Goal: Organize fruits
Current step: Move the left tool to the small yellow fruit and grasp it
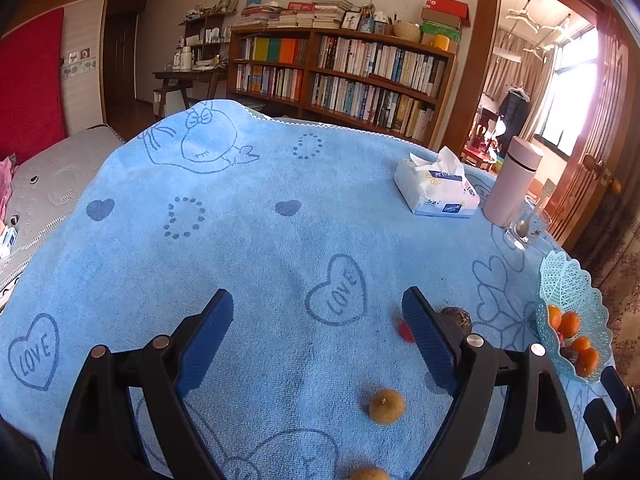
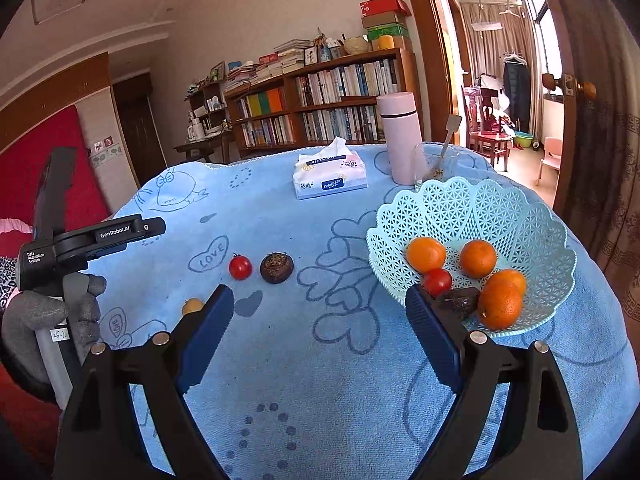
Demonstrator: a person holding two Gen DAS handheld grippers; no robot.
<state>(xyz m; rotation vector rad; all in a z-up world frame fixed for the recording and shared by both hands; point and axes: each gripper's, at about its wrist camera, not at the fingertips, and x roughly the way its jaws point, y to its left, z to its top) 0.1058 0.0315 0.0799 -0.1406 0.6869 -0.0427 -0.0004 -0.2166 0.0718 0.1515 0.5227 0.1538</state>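
Observation:
A light-blue lattice basket on the blue towel holds several oranges, a cherry tomato and a dark fruit. On the towel lie a cherry tomato, a dark brown fruit, and tan round fruits. My left gripper is open and empty above the towel, one tan fruit between its fingers' reach. My right gripper is open and empty, left of the basket.
A tissue pack, a pink thermos and a glass with a spoon stand at the table's far side. The left gripper's body and gloved hand show at left. Bookshelves stand behind.

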